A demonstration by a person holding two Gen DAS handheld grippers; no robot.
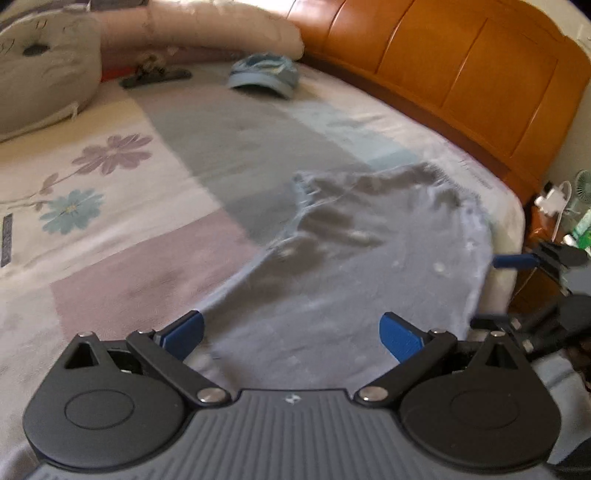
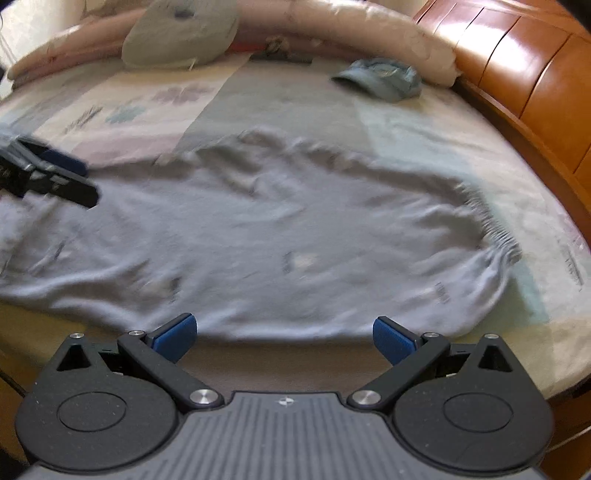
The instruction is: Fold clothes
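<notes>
The left gripper (image 1: 291, 334) is spread wide over the grey pants (image 2: 258, 236), which lie flat on the bed (image 2: 443, 122). The right gripper (image 2: 284, 338) is spread wide too, holding nothing. The pants look soft and floppy; the stretchy waist edge seems best to pinch.

Bed (image 2: 461, 155): grey garment (image 2: 277, 236), cap (image 2: 380, 79), pillows (image 2: 181, 33).

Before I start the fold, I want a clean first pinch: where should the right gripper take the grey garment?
Probably the near hem of the grey garment, approached low from the bed's front edge. That hem lies flat just ahead of the open right gripper, while the far, gathered edge is bunched.
</notes>
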